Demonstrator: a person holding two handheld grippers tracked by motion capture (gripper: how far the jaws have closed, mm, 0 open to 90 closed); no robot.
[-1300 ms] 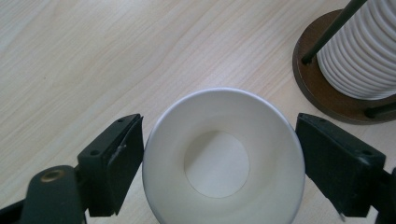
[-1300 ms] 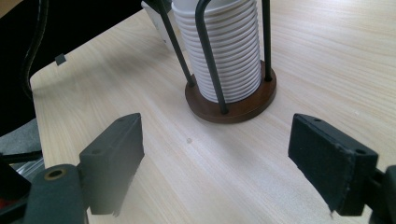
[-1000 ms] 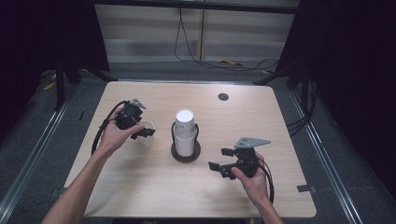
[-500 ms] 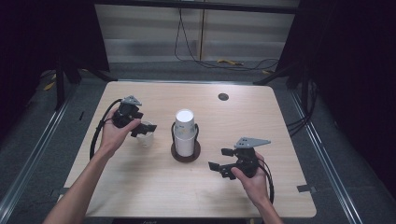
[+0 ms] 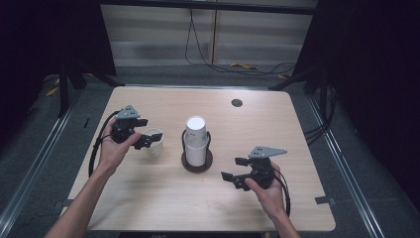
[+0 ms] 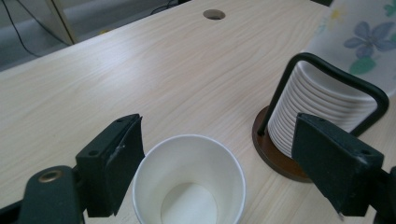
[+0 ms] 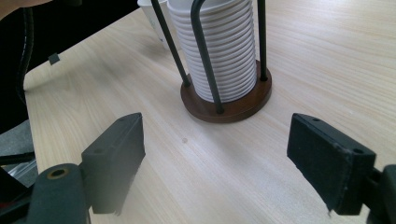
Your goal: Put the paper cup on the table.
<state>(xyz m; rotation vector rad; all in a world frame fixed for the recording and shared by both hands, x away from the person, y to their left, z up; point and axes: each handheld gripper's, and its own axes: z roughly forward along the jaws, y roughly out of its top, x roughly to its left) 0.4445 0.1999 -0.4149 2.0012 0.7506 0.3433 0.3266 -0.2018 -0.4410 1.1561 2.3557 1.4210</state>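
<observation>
The single white paper cup point(image 6: 189, 184) is chopped off at the bottom edge in the left gripper view, so its base can't be seen. The stack of white paper cups point(image 7: 218, 51) in the black wire holder loses its top in the right gripper view. Behind it, another white cup is mostly hidden.

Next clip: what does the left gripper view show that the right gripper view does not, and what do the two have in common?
The left gripper view alone looks down into the single paper cup, upright and empty between the left gripper jaws, which stand open; the left jaw is close to its rim, the right one well clear. It also shows the round table hole and a floral print on the top stacked cup.

The right gripper view alone shows the right gripper open over bare table.

Both show the cup stack in its wire holder on a brown base.
</observation>
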